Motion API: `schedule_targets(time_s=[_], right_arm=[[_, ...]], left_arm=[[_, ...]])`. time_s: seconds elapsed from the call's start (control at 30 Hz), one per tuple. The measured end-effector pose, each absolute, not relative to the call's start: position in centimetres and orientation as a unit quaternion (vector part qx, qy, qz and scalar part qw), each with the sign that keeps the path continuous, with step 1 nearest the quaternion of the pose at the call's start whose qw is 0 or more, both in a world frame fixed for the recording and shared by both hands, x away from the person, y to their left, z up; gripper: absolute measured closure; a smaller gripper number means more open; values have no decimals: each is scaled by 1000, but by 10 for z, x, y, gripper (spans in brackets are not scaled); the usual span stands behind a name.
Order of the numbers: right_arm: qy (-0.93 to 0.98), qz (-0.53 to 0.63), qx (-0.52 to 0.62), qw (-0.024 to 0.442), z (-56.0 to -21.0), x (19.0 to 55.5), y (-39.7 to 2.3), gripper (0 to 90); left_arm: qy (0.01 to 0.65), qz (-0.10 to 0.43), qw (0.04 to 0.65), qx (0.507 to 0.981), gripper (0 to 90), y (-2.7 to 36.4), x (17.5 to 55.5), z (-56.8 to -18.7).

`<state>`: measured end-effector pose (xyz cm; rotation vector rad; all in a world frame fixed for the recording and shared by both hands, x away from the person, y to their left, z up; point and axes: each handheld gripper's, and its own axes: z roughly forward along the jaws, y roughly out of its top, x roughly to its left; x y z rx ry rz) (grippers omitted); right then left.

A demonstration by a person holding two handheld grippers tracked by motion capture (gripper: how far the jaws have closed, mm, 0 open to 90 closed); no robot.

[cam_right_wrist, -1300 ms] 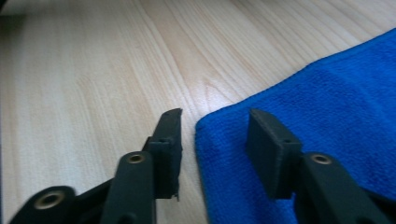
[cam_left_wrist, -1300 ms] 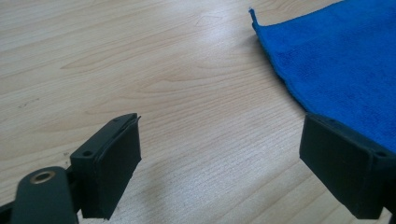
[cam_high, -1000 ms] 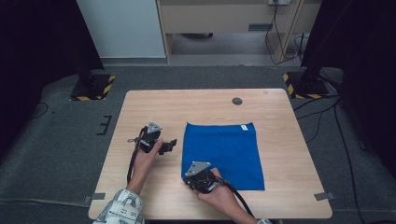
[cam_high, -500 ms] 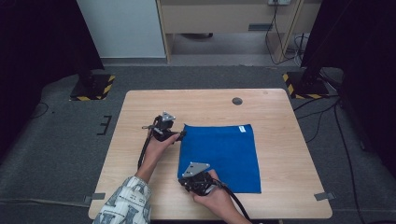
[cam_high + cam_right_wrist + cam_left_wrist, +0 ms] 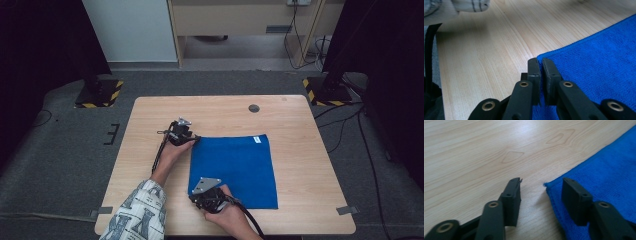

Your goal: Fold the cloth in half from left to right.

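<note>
A blue cloth (image 5: 235, 165) lies flat on the wooden table (image 5: 300, 120), right of centre. My left gripper (image 5: 195, 141) sits low at the cloth's far left corner. In the left gripper view that gripper (image 5: 541, 188) has just been closing; the cloth's corner (image 5: 549, 185) lies between the jaws, and the pads do not press on it. My right gripper (image 5: 192, 196) is at the near left corner. In the right gripper view that gripper (image 5: 541, 62) is shut on the cloth's edge (image 5: 599, 62).
A small white tag (image 5: 256, 140) marks the cloth's far right corner. A dark round grommet (image 5: 254, 108) sits near the table's far edge. A patterned sleeve (image 5: 137, 215) comes in at the near left. Bare wood surrounds the cloth.
The left hand moved right and away from me, from beside the cloth to its far left corner, and its jaws narrowed. The right hand stayed at the near corner.
</note>
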<state>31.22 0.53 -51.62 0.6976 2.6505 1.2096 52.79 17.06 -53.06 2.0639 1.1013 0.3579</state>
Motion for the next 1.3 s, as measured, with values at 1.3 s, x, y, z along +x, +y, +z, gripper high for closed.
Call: schedule_targets(time_s=[1.3], right_arm=[[865,424,246,108,-492,305,21,869]], left_arm=[[448,169,408,778,887,191,525,-486]])
